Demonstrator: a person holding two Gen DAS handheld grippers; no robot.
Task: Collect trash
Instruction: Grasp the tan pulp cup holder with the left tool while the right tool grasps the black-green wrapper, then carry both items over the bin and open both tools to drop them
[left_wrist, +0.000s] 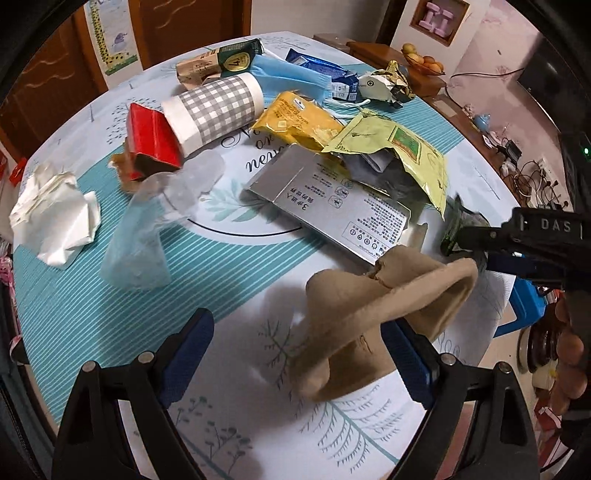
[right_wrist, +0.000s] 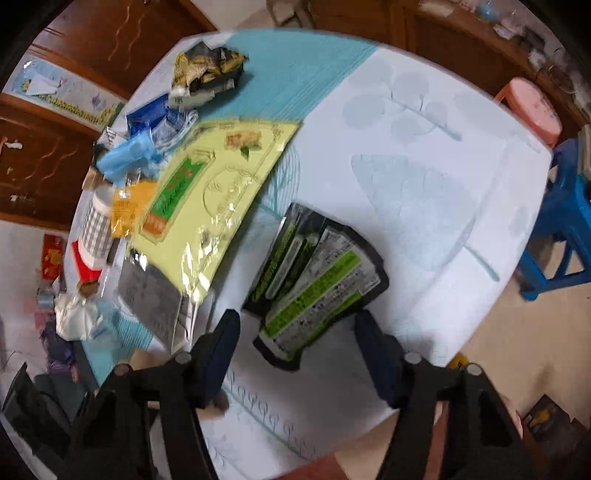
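We see a round counter (left_wrist: 92, 295) under a white and teal leaf-print cloth, strewn with trash. Our left tongs (left_wrist: 299, 354) stand spread wide, pointing steeply down; a crumpled tan paper bag (left_wrist: 369, 317) lies partly between the blue pads, draped over the right-hand pad (left_wrist: 413, 365), and we cannot tell whether it presses there; the other pad is clear of it. Beyond the bag lies a flattened grey cardboard box (left_wrist: 328, 203), with a pale yellow-green foil pouch (left_wrist: 399, 147) overlapping its far end and a yellow snack wrapper (left_wrist: 295, 122) just beside that. Further left are a grey-and-white checked paper cup on its side (left_wrist: 214, 110), a red carton (left_wrist: 153, 138) touching the cup's mouth, a clear plastic bag (left_wrist: 155, 229) and a crumpled white tissue (left_wrist: 55, 218). At the far edge lie a light blue face mask (left_wrist: 288, 75) and a dark blue wrapper (left_wrist: 325, 72). Our right tongs (right_wrist: 299, 354) are partly spread, straddling the near end of a black and green snack pouch (right_wrist: 317, 280) that lies flat on the cloth; neither pad touches it as far as the blurred picture shows. That pouch sits just beside the yellow-green one, near the counter's edge, with a blue plastic stool (right_wrist: 561, 221) on the floor beyond.
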